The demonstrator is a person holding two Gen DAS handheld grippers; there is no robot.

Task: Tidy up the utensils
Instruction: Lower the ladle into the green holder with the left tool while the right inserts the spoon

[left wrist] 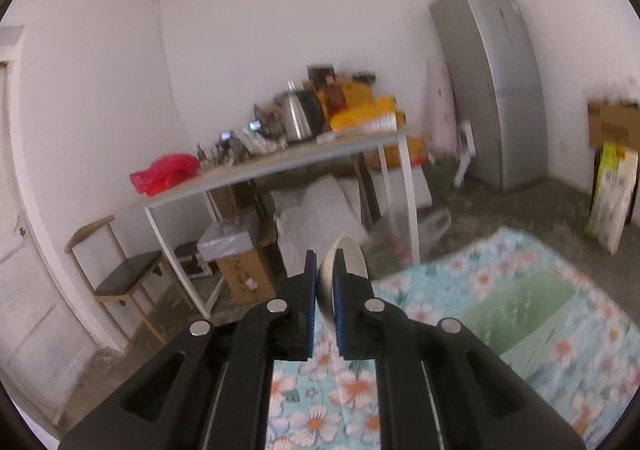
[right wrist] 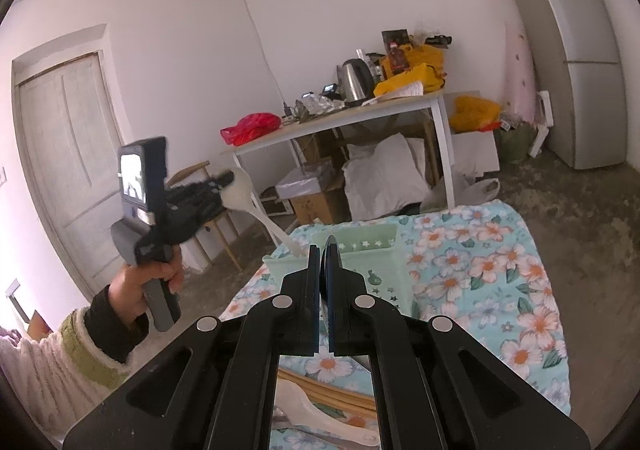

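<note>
White-walled room, floral-cloth bench (right wrist: 500,250) with a pale green plastic basket (right wrist: 360,250).
Left hand-held gripper (left wrist: 325,282), raised left of the basket, pinches a white plastic spoon (right wrist: 250,198) by its bowl, handle angling down to the basket rim. Right hand-held gripper (right wrist: 325,274) is nearly pressed together; more white utensils (right wrist: 312,410) lie beneath it.

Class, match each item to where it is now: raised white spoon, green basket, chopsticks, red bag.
Items:
1. raised white spoon
2. green basket
3. chopsticks
4. red bag

Places:
A. on the far table
B. lying flat below the right gripper
C. in the left gripper's jaws
D. standing on the floral cloth

Pairs: 1-C, 2-D, 3-B, 4-A
</note>
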